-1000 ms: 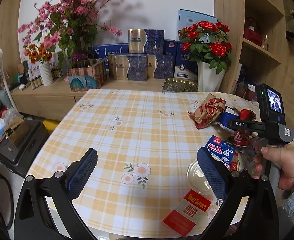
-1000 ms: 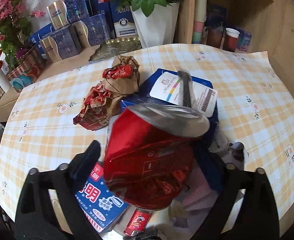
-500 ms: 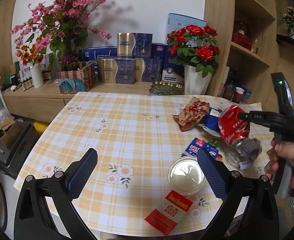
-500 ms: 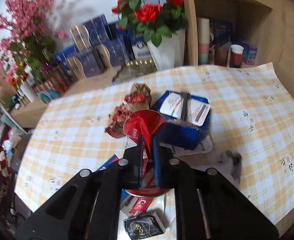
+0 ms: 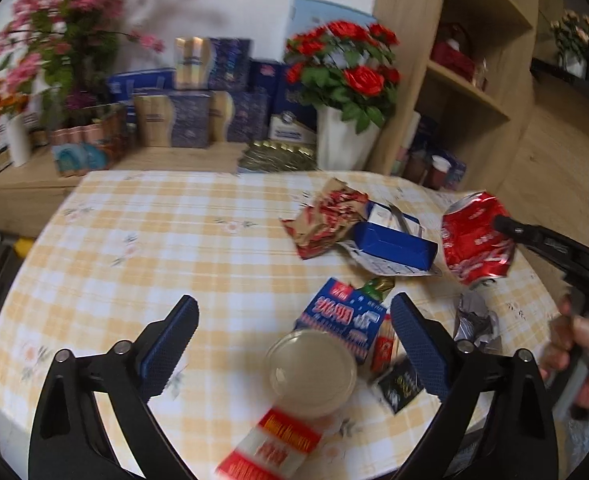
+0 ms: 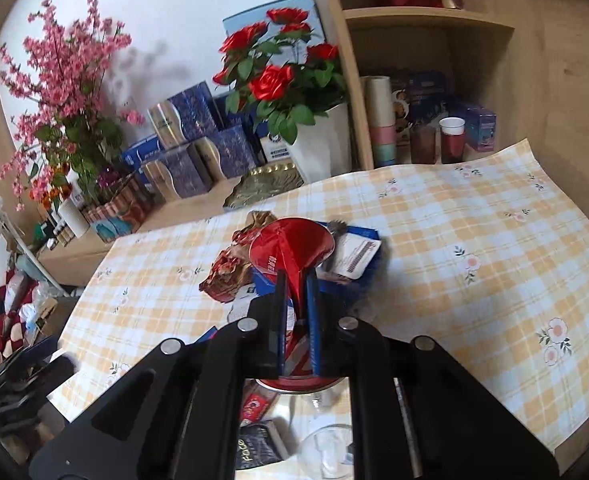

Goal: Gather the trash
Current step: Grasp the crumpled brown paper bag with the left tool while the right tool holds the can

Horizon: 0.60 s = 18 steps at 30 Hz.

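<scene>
My right gripper (image 6: pixel 296 280) is shut on a crushed red can (image 6: pixel 290 248) and holds it above the trash pile; the left wrist view shows this can (image 5: pixel 474 240) in the air at the right. My left gripper (image 5: pixel 294 304) hangs over the checked table (image 5: pixel 174 248), its jaws wide and closing, pads touching nothing. Below and between its fingers lie a clear round lid (image 5: pixel 310 372) and a blue-white carton (image 5: pixel 342 312). Around them lie a red pack (image 5: pixel 270 448), a black sachet (image 5: pixel 398 384), crumpled foil (image 5: pixel 474 320), a blue box (image 5: pixel 390 240) and a brown-red wrapper (image 5: pixel 326 212).
Behind the table a sideboard carries a white vase of red roses (image 5: pixel 342 144), blue gift boxes (image 5: pixel 190 120), a gold tray (image 5: pixel 278 156) and pink blossoms (image 5: pixel 74 40). A wooden shelf unit (image 5: pixel 454 80) stands at the right. A person's hand (image 5: pixel 586 344) grips the right tool.
My right gripper closed on the red can, flattening it, and lifted it off the table. The left gripper swung right, so the trash pile now lies between its fingers.
</scene>
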Motion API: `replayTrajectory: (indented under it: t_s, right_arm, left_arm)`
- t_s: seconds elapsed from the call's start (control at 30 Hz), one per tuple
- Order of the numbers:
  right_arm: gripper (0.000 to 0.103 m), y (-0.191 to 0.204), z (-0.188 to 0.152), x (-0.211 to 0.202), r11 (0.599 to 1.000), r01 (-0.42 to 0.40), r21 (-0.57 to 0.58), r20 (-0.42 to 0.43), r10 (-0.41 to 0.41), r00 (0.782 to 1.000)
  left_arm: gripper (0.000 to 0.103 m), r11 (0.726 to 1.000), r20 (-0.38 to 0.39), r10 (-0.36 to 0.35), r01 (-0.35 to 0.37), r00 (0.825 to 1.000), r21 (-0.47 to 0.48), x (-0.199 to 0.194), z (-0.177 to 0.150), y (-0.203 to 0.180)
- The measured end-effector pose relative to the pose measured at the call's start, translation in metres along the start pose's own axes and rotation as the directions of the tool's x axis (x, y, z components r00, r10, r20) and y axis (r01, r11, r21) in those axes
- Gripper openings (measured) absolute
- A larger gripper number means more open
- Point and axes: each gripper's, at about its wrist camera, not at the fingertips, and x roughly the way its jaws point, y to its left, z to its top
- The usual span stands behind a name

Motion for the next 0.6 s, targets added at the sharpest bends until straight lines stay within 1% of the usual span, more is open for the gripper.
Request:
replayTrajectory:
  t_s: [0.07,0.1,0.17,0.2,0.23,0.3,0.33,0.37,0.4,0.5,0.53,0.6]
  right_arm:
    - [0.012,-0.012,0.001,-0.006,1.000,-0.008,0.014,0.012,0.008,1.000]
    - [0.012,-0.017,0.002,-0.008,1.000,-0.010,0.019,0.017,0.010,1.000]
    - [0.012,-0.027,0.004,-0.012,0.999,-0.009,0.031,0.027,0.008,1.000]
    - [0.012,-0.035,0.006,-0.014,0.999,-0.008,0.042,0.034,0.007,0.999]
    - [0.012,-0.041,0.007,-0.015,0.999,-0.006,0.050,0.038,0.004,0.999]
    - [0.012,-0.054,0.009,-0.019,0.997,-0.004,0.072,0.051,0.000,0.999]
    - [0.012,-0.058,0.010,-0.019,0.997,0.000,0.077,0.054,-0.004,0.999]
    - [0.012,-0.065,0.010,-0.020,0.996,0.006,0.084,0.060,-0.011,0.998]
    - [0.012,-0.069,0.011,-0.021,0.996,0.010,0.088,0.063,-0.016,0.998]
    - [0.012,-0.081,0.009,-0.024,0.995,0.022,0.095,0.070,-0.029,0.997]
    - [0.012,-0.085,0.008,-0.024,0.995,0.024,0.097,0.072,-0.031,0.997]
    - [0.012,-0.092,0.007,-0.026,0.994,0.028,0.104,0.074,-0.036,0.997]
  left_arm:
    - [0.089,0.999,-0.037,-0.012,0.014,0.999,0.052,0.030,0.013,-0.008]
    - [0.086,0.997,-0.061,-0.030,0.034,0.998,0.069,0.048,0.020,-0.010]
    - [0.085,0.994,-0.105,-0.058,0.067,0.993,0.087,0.079,0.032,-0.015]
    - [0.085,0.992,-0.126,-0.084,0.095,0.988,0.083,0.094,0.039,-0.017]
    - [0.085,0.991,-0.142,-0.116,0.125,0.983,0.056,0.110,0.049,-0.019]
    - [0.085,0.989,-0.168,-0.142,0.145,0.975,0.001,0.136,0.065,-0.022]
    - [0.089,0.989,-0.171,-0.147,0.146,0.974,-0.015,0.144,0.069,-0.024]
    - [0.095,0.988,-0.179,-0.152,0.146,0.972,-0.046,0.158,0.077,-0.026]
    - [0.097,0.988,-0.184,-0.149,0.137,0.972,-0.074,0.170,0.084,-0.029]
    - [0.097,0.987,-0.219,-0.118,0.091,0.968,-0.133,0.204,0.097,-0.035]
    - [0.097,0.989,-0.232,-0.093,0.062,0.968,-0.138,0.217,0.102,-0.039]
    - [0.097,0.992,-0.244,-0.063,0.033,0.968,-0.125,0.232,0.108,-0.046]
